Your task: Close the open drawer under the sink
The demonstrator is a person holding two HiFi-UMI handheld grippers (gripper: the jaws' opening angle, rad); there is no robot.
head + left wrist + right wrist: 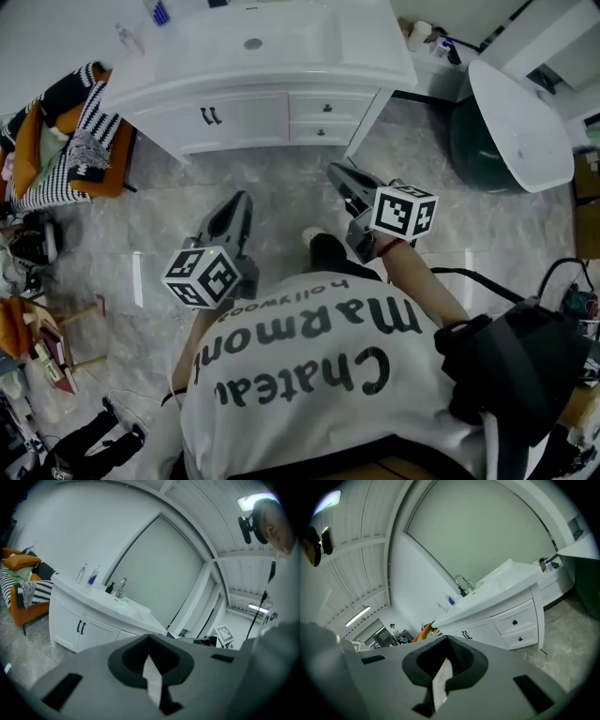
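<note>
The white sink cabinet (pixel 246 114) stands at the top of the head view. Its two small drawers (pixel 324 109) sit flush with the front, one above the other, beside a double door with dark handles (pixel 211 116). The right gripper view shows the same drawers (pixel 514 622) shut. My left gripper (pixel 236 201) and my right gripper (pixel 339 174) hang over the marble floor, well short of the cabinet, both pointing toward it. The left gripper (pixel 149 644) has its jaws together with nothing between them. The right gripper (pixel 446 646) is also shut and empty.
An orange chair (pixel 111 171) draped with striped cloth stands left of the cabinet. A white tub (pixel 521 120) over a dark green base sits at the right. Bottles (pixel 93 574) and a faucet (pixel 123 586) stand on the counter. Clutter lines the left edge (pixel 37 319).
</note>
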